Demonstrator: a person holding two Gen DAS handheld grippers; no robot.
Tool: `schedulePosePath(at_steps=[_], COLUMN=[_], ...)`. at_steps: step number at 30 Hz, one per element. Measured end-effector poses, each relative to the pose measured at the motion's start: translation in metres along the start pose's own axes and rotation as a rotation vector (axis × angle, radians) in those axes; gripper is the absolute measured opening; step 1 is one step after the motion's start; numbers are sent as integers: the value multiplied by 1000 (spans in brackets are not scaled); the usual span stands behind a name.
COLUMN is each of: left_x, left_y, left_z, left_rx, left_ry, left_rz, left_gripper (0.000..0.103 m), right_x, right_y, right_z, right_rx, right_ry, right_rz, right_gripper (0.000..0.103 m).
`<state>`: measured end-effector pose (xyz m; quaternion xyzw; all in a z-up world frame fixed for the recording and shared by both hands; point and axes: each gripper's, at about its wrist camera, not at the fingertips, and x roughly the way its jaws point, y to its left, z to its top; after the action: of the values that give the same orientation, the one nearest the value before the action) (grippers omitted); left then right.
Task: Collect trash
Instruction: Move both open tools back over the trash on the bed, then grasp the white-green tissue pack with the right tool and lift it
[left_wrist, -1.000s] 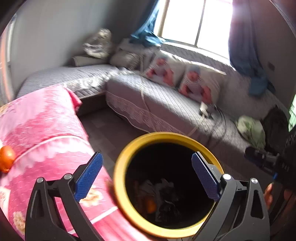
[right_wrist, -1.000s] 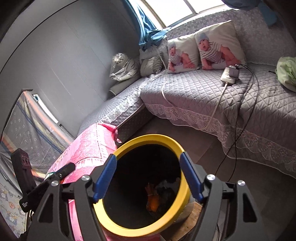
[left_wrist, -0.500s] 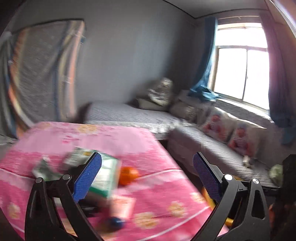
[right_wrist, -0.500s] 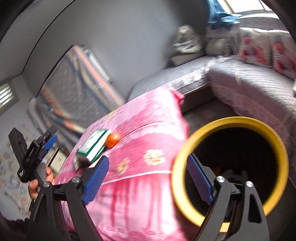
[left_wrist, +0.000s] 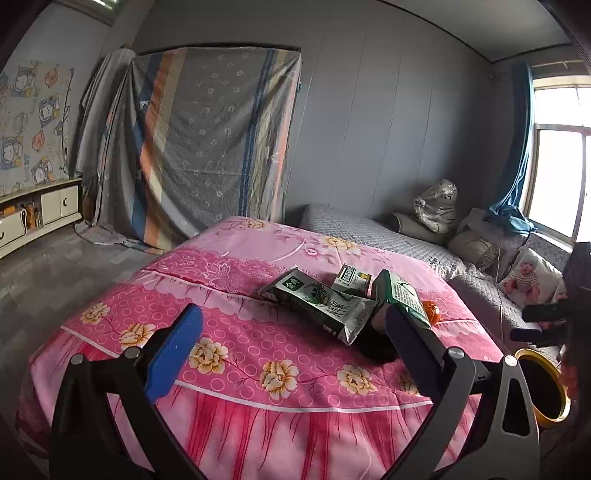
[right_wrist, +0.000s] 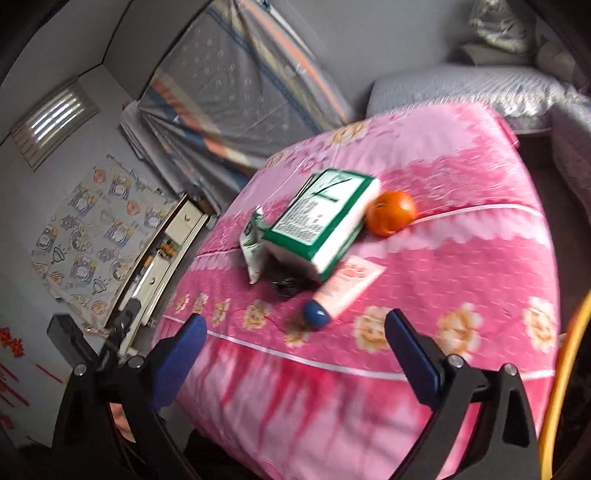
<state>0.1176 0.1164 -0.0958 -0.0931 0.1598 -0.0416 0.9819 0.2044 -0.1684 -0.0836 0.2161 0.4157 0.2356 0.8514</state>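
Trash lies on a table under a pink flowered cloth (left_wrist: 236, 343) (right_wrist: 461, 266): a green and white carton (right_wrist: 325, 218) (left_wrist: 404, 295), a silvery green pouch (left_wrist: 325, 306) (right_wrist: 253, 243), a small box (left_wrist: 351, 277), an orange (right_wrist: 391, 212) (left_wrist: 431, 311), a pink tube with a blue cap (right_wrist: 343, 290) and something black (right_wrist: 288, 282). My left gripper (left_wrist: 291, 343) is open and holds nothing, short of the pile. My right gripper (right_wrist: 295, 343) has its jaws opening wide with nothing between them, just short of the tube. The yellow-rimmed bin (left_wrist: 543, 387) (right_wrist: 561, 387) stands at the table's right.
A grey quilted sofa (left_wrist: 376, 232) with cushions runs along the far right below a window. A draped striped sheet (left_wrist: 207, 155) covers something at the back wall. A low white cabinet (left_wrist: 33, 218) (right_wrist: 162, 251) stands at the left. The other gripper shows at each view's edge.
Both views have swung left from the bin's dark inside to the pink table and its trash. The right gripper's jaws stand wider than before; the left's are unchanged.
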Motion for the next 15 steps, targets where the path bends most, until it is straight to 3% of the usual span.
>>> schedulePosePath(at_steps=[3, 15], left_x=[-5, -1], left_y=[-5, -5], left_z=[1, -17], left_rx=[18, 2], left_ry=[-14, 36], left_rz=[-25, -90], left_gripper=[95, 95], right_x=[28, 115], right_y=[5, -3], right_z=[24, 100], right_rx=[49, 169], right_ry=[83, 253], right_rz=[9, -180], right_gripper=[95, 95])
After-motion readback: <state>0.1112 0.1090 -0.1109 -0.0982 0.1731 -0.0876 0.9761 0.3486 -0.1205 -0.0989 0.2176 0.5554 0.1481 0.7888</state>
